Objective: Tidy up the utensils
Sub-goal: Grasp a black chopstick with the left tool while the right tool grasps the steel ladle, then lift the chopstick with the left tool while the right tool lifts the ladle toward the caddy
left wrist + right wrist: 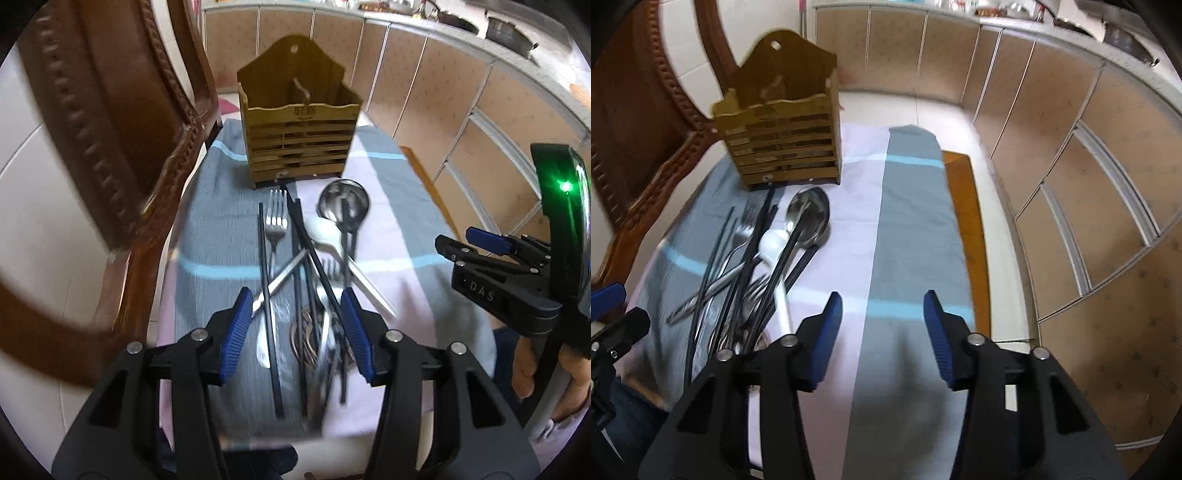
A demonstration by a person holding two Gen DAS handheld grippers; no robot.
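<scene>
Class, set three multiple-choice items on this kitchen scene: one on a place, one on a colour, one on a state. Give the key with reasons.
1. Where does the wooden holder stand?
A. beyond the utensil pile
B. on the floor
C. on the chair

2. What colour are the pads of the left gripper?
A. red
B. blue
C. white

3. What is between the jaws of the right gripper?
A. a fork
B. a spoon
C. nothing

Key: 1 A, it stands on the cloth at the far end of the pile. 2 B, both pads show blue. 3 C, only bare cloth shows between the parted jaws.
</scene>
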